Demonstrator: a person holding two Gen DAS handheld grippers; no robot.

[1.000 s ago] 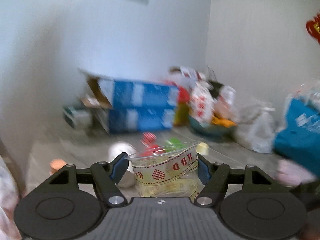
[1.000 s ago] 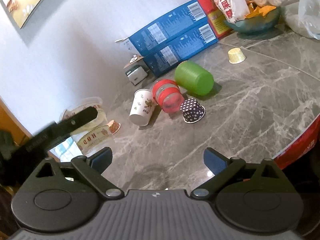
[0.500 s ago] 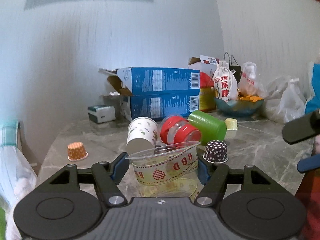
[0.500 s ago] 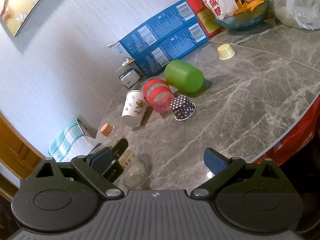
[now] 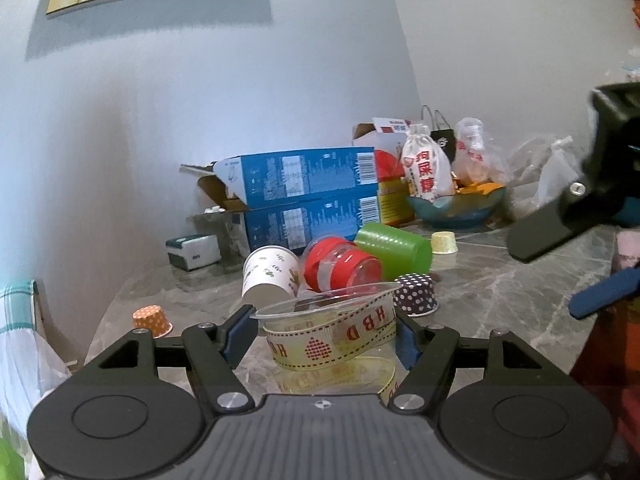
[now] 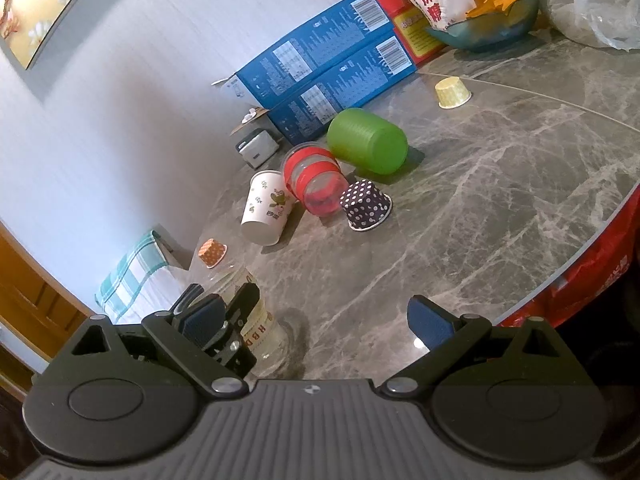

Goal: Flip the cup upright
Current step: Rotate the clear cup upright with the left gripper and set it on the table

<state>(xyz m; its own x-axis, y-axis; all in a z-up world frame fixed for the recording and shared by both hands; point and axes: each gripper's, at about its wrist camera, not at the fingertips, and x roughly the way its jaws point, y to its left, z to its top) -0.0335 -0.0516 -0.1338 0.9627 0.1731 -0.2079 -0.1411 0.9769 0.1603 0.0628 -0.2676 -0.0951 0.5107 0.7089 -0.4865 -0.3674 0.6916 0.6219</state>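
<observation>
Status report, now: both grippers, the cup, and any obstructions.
Left gripper shut on clear plastic cup with cream HBD ribbon, mouth up. Right gripper open, empty. Tipped cups beyond on grey marble table, none blocking.

Clear cup (image 5: 332,334): ribbon band printed with red letters "HBD", read again as "HBD" in the right wrist view (image 6: 256,330). White drawstring bag (image 5: 426,170): red Chinese characters 狗屎糖. Blue boxes (image 5: 304,178) carry barcodes; their small print is unreadable.

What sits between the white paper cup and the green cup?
The red-banded clear cup, lying on its side between the white paper cup and the green cup; clearest in the right wrist view.
</observation>
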